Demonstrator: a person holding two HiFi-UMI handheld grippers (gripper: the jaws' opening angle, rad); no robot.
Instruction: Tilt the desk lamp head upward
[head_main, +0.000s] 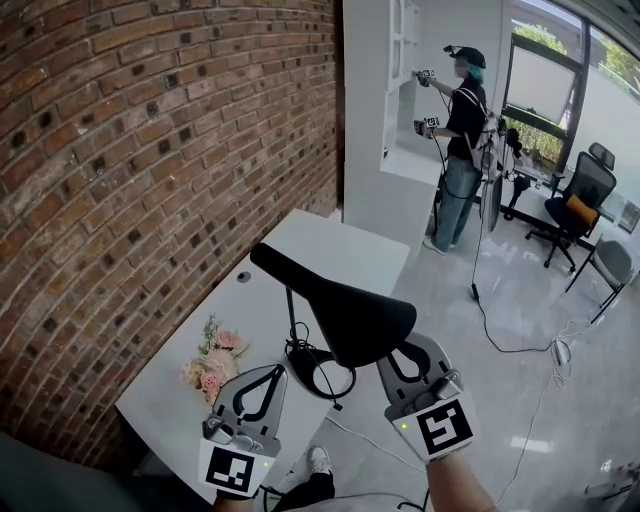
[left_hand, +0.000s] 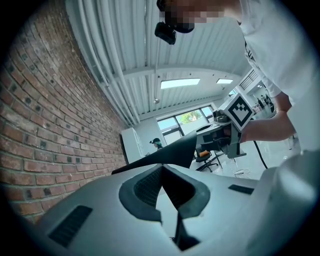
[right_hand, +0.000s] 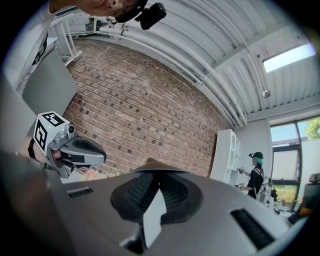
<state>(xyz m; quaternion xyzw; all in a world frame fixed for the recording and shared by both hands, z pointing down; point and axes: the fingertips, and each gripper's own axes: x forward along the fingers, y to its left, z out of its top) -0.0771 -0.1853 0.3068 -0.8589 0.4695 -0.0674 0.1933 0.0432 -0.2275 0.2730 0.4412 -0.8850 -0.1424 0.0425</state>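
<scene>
A black desk lamp stands on the white table (head_main: 330, 245). Its long head (head_main: 340, 300) slants from far left down to near right above a thin stem (head_main: 290, 315) and a ring base (head_main: 322, 377). My right gripper (head_main: 412, 360) sits at the head's near end, its tips tucked under the head, jaws shut; whether they pinch the head's edge I cannot tell. The right gripper view has the lamp head's edge (right_hand: 150, 164) right at the right gripper (right_hand: 154, 174) tips. My left gripper (head_main: 276, 371) is shut and empty beside the base. In the left gripper view the lamp head (left_hand: 172, 149) rises beyond the left gripper (left_hand: 161, 169).
A small bunch of pink flowers (head_main: 212, 365) lies on the table at the near left. The brick wall (head_main: 150, 180) runs along the left. A white cabinet (head_main: 385, 110), a person (head_main: 462, 140) holding grippers, office chairs (head_main: 580, 200) and a floor cable (head_main: 500, 330) lie beyond.
</scene>
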